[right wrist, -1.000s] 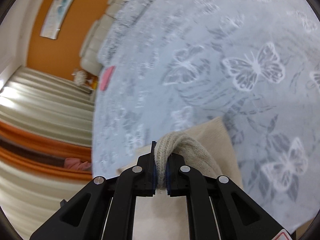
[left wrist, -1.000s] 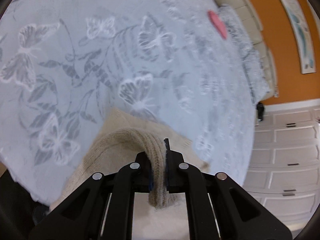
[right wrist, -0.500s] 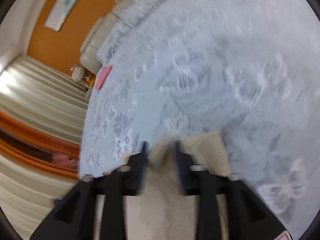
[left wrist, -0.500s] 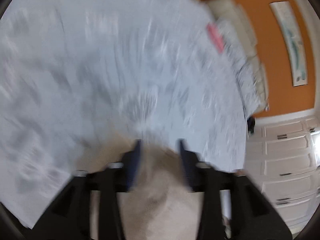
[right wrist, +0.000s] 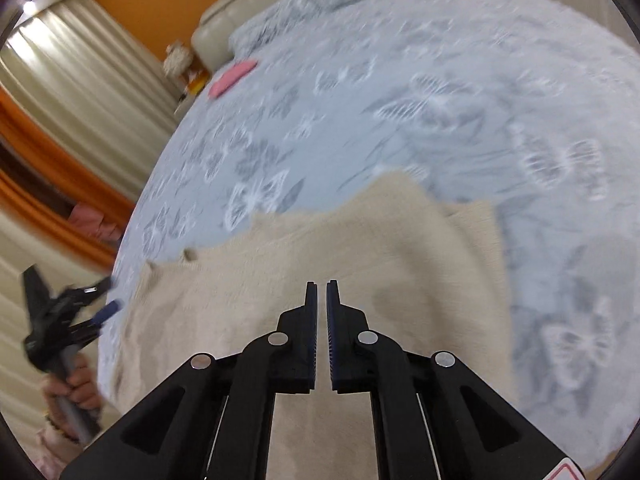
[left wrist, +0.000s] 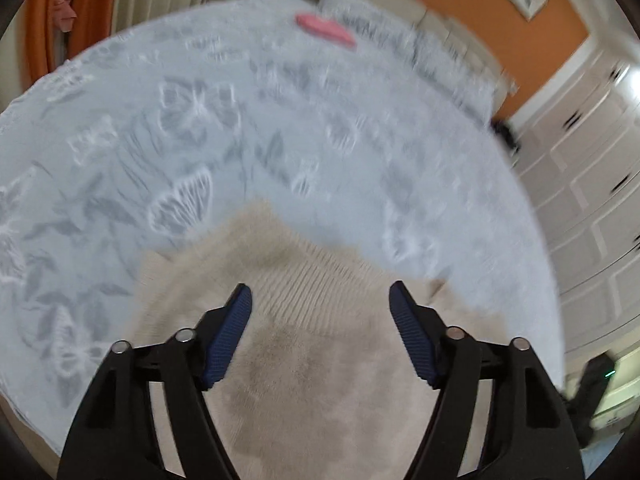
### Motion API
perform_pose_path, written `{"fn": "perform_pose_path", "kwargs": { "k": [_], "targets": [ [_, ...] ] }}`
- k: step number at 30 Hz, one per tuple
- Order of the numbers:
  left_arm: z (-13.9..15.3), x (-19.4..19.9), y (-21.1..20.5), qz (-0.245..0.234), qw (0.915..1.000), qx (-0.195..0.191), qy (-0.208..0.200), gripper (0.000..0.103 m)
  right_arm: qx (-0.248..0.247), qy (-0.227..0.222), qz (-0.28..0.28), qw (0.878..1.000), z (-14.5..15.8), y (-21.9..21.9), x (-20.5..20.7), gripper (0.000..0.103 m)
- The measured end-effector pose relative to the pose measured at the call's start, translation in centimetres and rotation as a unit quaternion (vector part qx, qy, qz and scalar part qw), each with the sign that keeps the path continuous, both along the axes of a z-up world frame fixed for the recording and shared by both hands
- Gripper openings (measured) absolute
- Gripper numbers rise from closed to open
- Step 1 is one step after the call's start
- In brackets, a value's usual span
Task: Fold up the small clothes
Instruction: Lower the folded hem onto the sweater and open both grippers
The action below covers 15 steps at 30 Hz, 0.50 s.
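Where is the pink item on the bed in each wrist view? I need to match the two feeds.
Left wrist: the pink item lies at top centre, on the far part of the butterfly bedspread, below the orange wall.
Right wrist: the pink item lies upper left, near the bedspread's far edge, beside the cream headboard.
Shared landmark: the beige knit garment in the foreground.

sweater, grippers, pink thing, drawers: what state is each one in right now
sweater: lying released on the bedspread, folded over, not gripped
left gripper: open wide, empty, above the sweater
right gripper: nearly shut, thin gap, nothing between the fingers
pink item: lying flat near the pillows, too blurred to identify
drawers: all closed
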<state>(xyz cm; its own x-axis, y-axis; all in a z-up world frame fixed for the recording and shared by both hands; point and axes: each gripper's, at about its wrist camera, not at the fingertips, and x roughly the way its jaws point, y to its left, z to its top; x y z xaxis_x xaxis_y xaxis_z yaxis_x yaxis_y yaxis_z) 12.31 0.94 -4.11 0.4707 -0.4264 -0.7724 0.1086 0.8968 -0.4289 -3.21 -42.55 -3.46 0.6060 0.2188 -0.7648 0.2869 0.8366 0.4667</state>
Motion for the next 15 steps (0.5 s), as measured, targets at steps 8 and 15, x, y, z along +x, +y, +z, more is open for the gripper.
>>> {"fn": "perform_pose_path", "kwargs": {
  "k": [8,15],
  "targets": [
    [-5.9,1.5,4.3,0.083,0.9943,0.044,0.049,0.045,-0.010,0.065,-0.076,0.995,-4.4,-6.3,0.9,0.000],
    [-2.7,-1.6,4.7,0.064,0.9973,0.036,0.000,0.071,-0.052,0.024,-0.083,0.995,-0.5,-5.8,-2.3,0.036]
  ]
}}
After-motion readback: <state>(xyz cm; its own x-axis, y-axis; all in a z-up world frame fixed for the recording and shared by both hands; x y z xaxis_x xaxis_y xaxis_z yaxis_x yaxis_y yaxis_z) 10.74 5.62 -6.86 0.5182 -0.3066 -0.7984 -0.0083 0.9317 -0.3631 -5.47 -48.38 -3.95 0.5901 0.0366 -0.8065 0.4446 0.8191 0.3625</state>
